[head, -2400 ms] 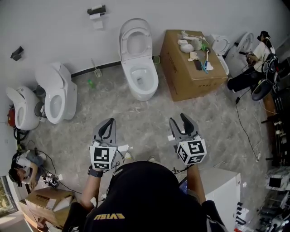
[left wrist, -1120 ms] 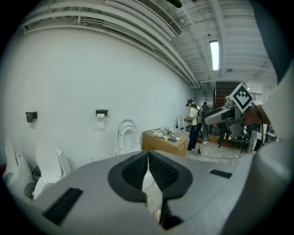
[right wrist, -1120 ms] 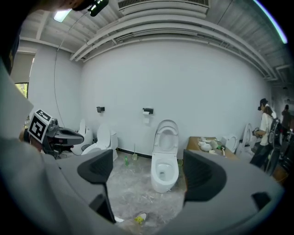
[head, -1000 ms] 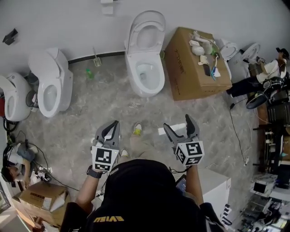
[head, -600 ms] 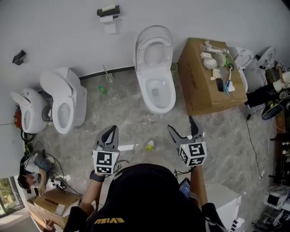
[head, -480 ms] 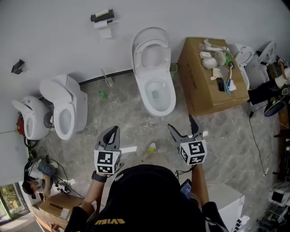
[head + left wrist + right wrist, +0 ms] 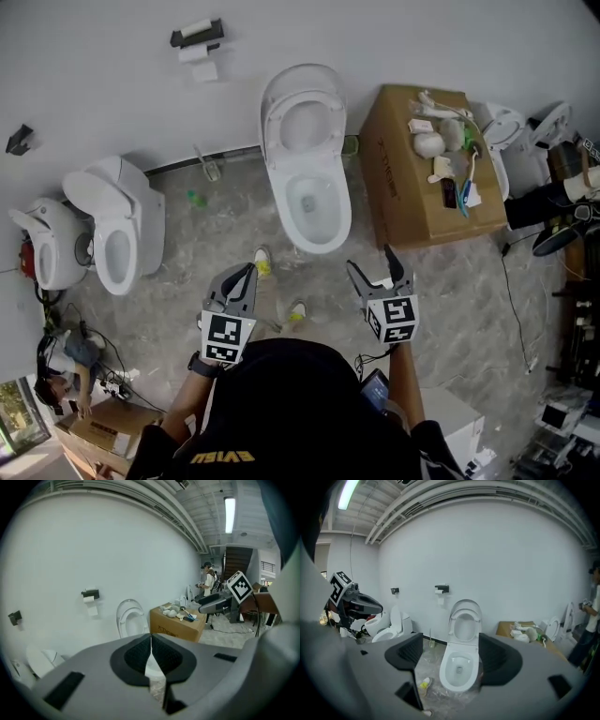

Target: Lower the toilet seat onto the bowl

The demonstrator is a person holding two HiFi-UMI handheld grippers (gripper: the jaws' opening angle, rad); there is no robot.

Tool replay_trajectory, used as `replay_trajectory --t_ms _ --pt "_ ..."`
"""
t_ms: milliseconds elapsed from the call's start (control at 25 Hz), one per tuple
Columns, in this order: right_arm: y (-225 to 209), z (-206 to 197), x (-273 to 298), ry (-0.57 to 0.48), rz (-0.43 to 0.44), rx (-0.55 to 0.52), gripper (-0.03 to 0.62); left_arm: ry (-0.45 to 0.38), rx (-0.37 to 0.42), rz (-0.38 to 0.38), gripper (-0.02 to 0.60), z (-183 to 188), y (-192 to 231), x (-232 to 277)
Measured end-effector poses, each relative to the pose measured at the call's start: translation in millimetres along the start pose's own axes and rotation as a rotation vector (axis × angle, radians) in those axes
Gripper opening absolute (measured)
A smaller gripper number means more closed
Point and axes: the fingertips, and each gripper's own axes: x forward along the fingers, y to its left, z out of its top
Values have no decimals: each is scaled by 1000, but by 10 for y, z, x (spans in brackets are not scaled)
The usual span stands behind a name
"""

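Stepped nearer the middle toilet [image 7: 305,178] since the earlier frames, bringing the left claw [image 7: 246,275] and right claw [image 7: 369,259] up close to the front of its bowl [image 7: 316,214]; narrowed the right claw's jaws a little on the way, with nothing between them. Seen now in the right gripper view: right claw [image 7: 451,645] with jaws well apart and empty, framing the middle toilet [image 7: 460,663] in the gap but short of touching it. Seen in the left gripper view: left claw [image 7: 151,645] with pads pressed together, gripping nothing. Not yet lowered: toilet seat [image 7: 274,127] upright with the lid [image 7: 302,120] behind it, leaning back toward the wall [image 7: 422,37], bowl open beneath. Just right of the toilet, a cardboard box [image 7: 394,192] carrying small toiletries [image 7: 441,141] on top. Off to the left, two more toilets [image 7: 117,230] side by side against the wall, with a toilet brush [image 7: 206,164] and a green bottle [image 7: 195,199] between them and the middle one. High on the wall, a paper-roll holder [image 7: 195,36]. On the marbled floor [image 7: 450,281] by the claws, two shoes [image 7: 262,261].
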Motion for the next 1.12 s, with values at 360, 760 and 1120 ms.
replay_trajectory --t_ms 360,760,1120 --pt "-243 182 1254 78 -25 -127 341 -41 -72 -38 12 209 865 1021" --pt "-668 986 2787 176 -63 -230 302 -76 -61 -165 12 688 1821 2137" --pt "-1133 1626 4174 216 -61 -702 224 -67 -27 -253 12 846 2062 2748"
